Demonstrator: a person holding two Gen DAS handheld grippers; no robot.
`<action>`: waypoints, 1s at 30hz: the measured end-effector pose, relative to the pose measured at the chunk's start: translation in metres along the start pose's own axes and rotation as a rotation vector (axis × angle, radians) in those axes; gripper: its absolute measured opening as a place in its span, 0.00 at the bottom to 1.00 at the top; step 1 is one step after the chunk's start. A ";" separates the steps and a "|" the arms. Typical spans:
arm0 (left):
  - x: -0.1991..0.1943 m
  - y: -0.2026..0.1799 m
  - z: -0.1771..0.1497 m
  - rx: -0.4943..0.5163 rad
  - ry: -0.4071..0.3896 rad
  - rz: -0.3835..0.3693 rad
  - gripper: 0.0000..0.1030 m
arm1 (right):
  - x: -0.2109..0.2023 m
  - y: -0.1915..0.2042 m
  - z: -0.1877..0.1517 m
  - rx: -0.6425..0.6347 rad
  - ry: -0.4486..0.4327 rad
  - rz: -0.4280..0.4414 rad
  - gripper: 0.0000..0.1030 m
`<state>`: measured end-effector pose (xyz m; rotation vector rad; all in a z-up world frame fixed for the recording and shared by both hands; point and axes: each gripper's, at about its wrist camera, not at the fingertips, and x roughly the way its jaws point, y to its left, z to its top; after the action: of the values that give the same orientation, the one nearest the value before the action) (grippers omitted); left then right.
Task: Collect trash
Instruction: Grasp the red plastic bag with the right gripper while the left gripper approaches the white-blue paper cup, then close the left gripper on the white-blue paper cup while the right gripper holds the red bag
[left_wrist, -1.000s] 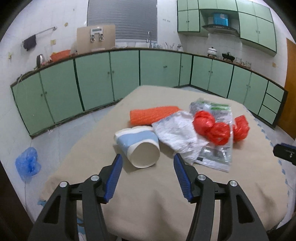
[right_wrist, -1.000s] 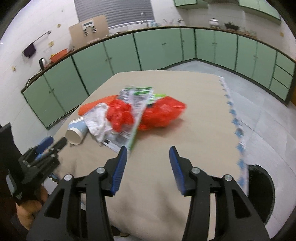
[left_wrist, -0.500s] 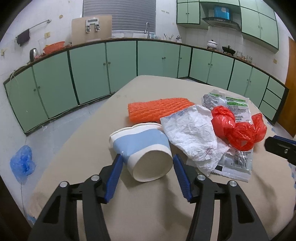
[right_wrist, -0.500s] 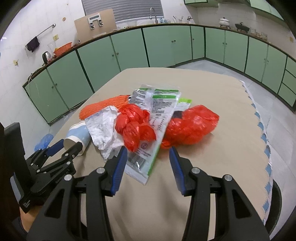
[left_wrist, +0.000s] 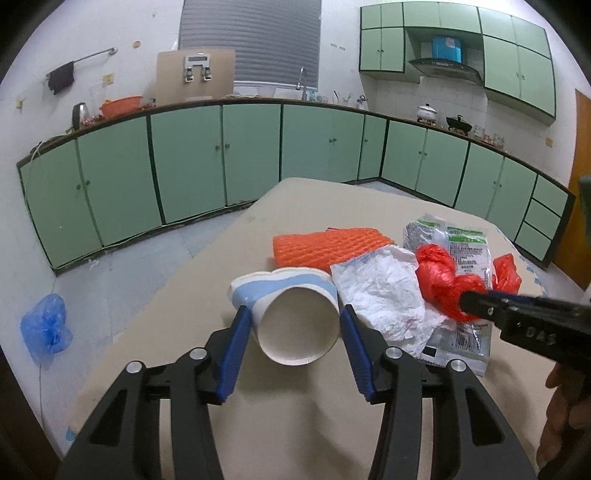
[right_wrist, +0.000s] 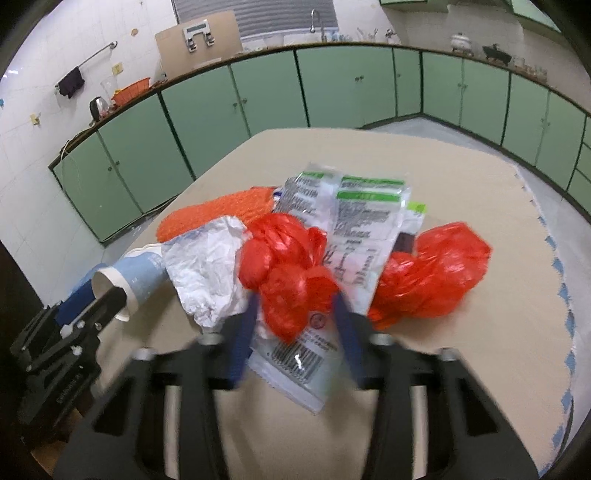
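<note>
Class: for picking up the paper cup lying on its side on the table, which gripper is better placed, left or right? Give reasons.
Left. The left gripper has its jaws on either side of the paper cup. The right gripper is over at the red plastic bag, its jaws closing around it, with the crumpled white paper between it and the cup.

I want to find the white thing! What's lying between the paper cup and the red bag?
A crumpled white paper lies between the paper cup and the red bag, touching both. The left wrist view shows it best.
</note>
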<state>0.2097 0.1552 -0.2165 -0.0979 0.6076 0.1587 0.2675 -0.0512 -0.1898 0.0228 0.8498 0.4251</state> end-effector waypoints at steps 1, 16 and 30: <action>-0.001 0.002 0.001 -0.007 -0.002 0.000 0.48 | -0.001 0.000 -0.001 -0.002 -0.004 0.005 0.16; -0.030 -0.001 -0.002 -0.023 0.001 -0.015 0.05 | -0.054 -0.012 -0.010 0.012 -0.067 0.027 0.04; -0.014 -0.009 -0.012 0.037 0.037 0.001 0.67 | -0.058 -0.020 -0.015 0.031 -0.067 0.026 0.04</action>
<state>0.1936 0.1435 -0.2180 -0.0650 0.6477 0.1468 0.2303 -0.0928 -0.1616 0.0766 0.7905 0.4333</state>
